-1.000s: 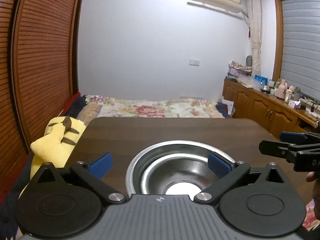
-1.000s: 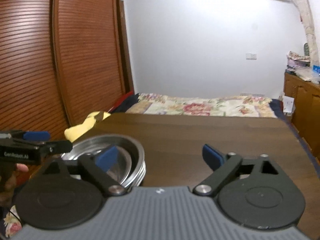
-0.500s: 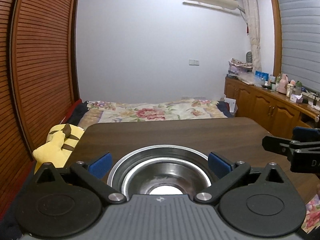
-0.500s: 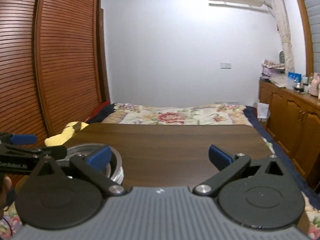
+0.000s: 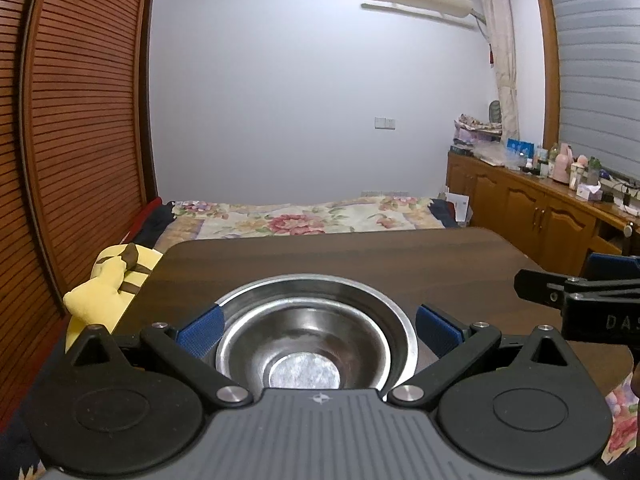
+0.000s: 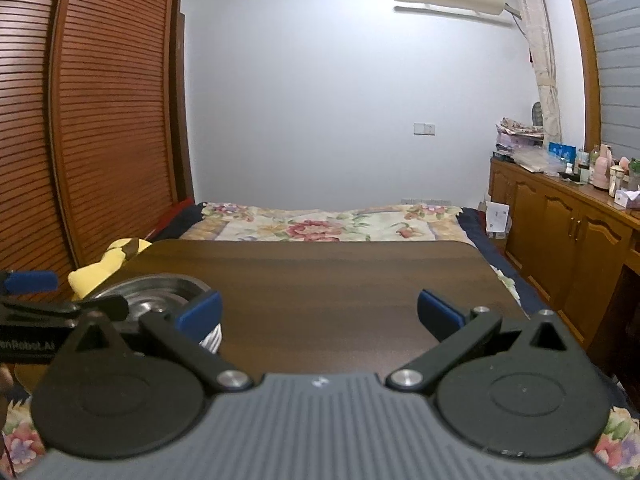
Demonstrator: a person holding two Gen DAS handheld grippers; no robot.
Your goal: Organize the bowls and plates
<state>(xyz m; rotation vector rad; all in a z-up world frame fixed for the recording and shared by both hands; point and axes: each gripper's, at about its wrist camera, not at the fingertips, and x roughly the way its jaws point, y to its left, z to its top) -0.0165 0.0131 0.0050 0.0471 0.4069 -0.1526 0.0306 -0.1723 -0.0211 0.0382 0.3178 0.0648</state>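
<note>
While both pairs of tongs hang spread wide with nothing pinched, the action sits squarely with the left one. The left gripper has its blue pads out to either side of the stack of steel bowls, the rim showing between them, but neither pad looks pressed against metal. In the left wrist view the stack lies dead ahead and just below the fingers, centred between the jaws. A round bowl has no long axis to line up with, so any bite across the rim should serve.

Over on the other side, the right gripper is also spread to its widest, and between its pads there is only bare table. From its camera the bowls lie off to the left, partly behind its own left pad, with the left gripper's finger reaching in over them. So the left hand is plainly the nearer.

By my reading the stack stands at the near left part of the dark wooden table, close to the edge where a yellow plush toy lies. No plates are visible. Beyond the table, a flowered bedspread.
</note>
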